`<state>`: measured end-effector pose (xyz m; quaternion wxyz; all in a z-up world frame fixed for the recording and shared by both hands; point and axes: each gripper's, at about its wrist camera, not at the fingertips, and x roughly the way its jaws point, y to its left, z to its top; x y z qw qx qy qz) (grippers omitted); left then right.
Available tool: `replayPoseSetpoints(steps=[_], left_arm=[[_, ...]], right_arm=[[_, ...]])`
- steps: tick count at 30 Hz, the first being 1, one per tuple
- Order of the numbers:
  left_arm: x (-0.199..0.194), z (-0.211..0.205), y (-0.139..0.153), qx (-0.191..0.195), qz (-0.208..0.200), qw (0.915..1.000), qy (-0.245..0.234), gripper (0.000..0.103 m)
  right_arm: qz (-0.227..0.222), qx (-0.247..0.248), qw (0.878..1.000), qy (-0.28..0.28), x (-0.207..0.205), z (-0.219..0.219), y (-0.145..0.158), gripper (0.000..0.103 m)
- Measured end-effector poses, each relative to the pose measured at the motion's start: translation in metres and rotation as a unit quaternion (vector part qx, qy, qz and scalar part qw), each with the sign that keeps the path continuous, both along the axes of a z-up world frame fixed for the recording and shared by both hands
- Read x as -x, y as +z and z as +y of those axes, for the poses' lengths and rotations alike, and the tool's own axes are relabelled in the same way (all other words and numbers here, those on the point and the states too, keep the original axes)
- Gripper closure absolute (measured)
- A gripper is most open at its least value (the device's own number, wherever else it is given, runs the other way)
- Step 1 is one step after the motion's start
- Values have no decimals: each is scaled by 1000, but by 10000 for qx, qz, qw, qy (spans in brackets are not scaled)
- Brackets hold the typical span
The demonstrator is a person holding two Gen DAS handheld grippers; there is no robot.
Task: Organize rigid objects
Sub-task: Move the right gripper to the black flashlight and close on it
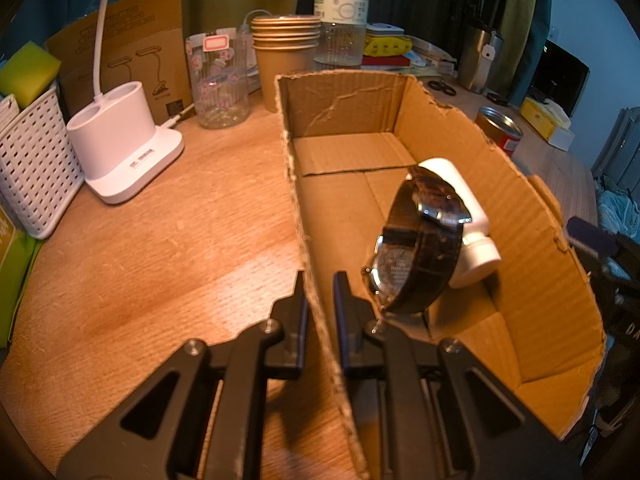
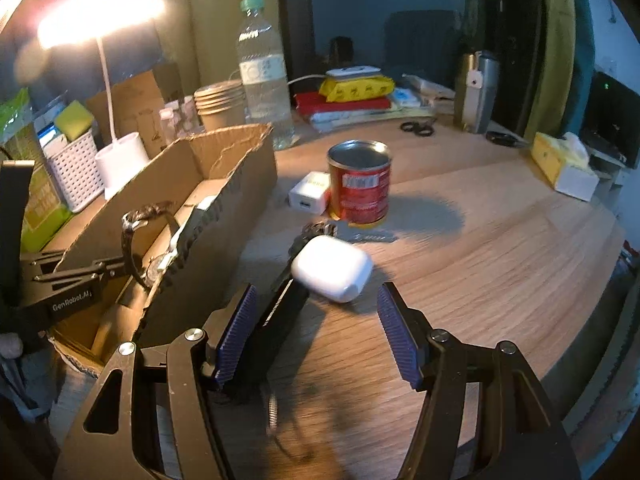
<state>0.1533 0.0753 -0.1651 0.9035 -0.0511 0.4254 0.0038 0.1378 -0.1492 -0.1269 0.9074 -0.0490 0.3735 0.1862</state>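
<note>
A white earbud case [image 2: 331,268] lies on the wooden worktop [image 2: 480,260], partly over a bunch of keys [image 2: 320,232] and just ahead of the right claw [image 2: 316,328], whose ribbed blue pads stand wide apart with nothing between them. Behind the case stand a red tin can [image 2: 359,182] and, touching it, a small white charger [image 2: 310,198]. To the left sits an open cardboard box [image 1: 520,248], holding a dark-strapped wristwatch [image 1: 416,248] propped against a white bottle [image 1: 468,220] lying on its side. The left claw [image 1: 320,292] is clamped shut on the box's near side wall, one finger inside and one outside. Beyond the box are a white lamp base [image 1: 124,140], a white basket [image 1: 32,164], stacked paper cups [image 1: 284,48] and a clear water bottle [image 1: 340,12].
</note>
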Motion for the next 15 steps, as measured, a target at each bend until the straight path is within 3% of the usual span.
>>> replayPoseSetpoints(steps=[8,15], left_arm=[[0,0,0,0,0,10000,1,90],[0,0,0,-2,0,10000,1,90]], right_arm=[[175,54,9998,42,-2,8,-10,42],[293,133,9994,138,-4,15,-18,54]])
